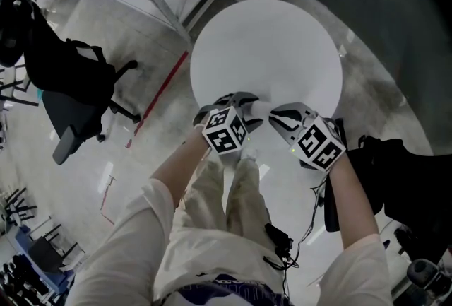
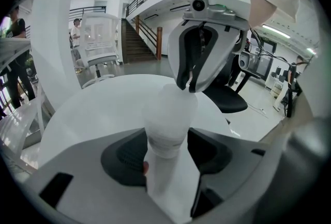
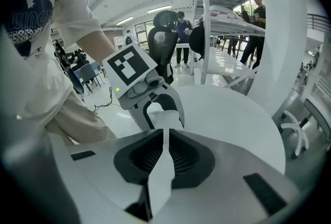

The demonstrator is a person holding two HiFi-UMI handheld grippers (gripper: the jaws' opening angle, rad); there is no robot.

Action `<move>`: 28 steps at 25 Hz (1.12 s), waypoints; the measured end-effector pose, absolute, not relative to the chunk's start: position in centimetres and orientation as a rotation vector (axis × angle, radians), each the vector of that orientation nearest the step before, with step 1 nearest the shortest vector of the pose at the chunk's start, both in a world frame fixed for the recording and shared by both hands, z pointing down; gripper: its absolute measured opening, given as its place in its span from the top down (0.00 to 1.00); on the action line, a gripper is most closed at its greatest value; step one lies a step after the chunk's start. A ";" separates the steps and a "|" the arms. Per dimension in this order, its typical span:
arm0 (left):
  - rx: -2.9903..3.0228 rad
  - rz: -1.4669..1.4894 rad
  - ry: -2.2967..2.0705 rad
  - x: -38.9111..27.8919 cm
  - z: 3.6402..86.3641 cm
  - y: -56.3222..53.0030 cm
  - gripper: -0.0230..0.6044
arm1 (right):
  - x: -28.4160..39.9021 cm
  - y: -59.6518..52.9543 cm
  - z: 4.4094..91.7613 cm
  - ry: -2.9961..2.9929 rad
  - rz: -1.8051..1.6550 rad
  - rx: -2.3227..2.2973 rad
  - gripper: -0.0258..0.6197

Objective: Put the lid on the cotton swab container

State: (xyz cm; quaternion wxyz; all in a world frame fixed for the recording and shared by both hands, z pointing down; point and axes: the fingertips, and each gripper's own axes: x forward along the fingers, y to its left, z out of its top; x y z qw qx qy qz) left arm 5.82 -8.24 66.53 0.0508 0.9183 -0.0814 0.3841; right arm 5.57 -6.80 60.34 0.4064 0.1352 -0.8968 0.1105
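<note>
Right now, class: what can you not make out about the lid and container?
Lid: right gripper view shows only a white sliver between the right tool's near-closed jaws; lid or table unclear.
Container contents: left gripper view, cloudy wall hides them.
Container outline: head view, white blends into the white table.

Head camera's up top, looking steeply down over the round white table [image 1: 268,50], both grippers at its near edge. Left gripper view rides close behind its own jaws, facing across the tabletop at the right gripper [image 2: 189,87]. Right gripper view, just as close, stares back at the left gripper [image 3: 164,117]. All three views share that tabletop.
</note>
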 end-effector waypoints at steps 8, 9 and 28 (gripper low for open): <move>2.791 1.167 -0.250 5.9 66.8 -8.3 0.58 | 5.7 -6.8 61.0 -2.133 0.297 0.354 0.89; 2.790 1.166 -0.253 6.0 66.8 -8.3 0.58 | 5.6 -6.8 61.2 -2.101 0.295 0.346 0.89; 2.799 1.109 -0.257 5.9 66.8 -8.5 0.58 | 5.6 -7.3 59.8 -2.360 0.397 0.513 0.91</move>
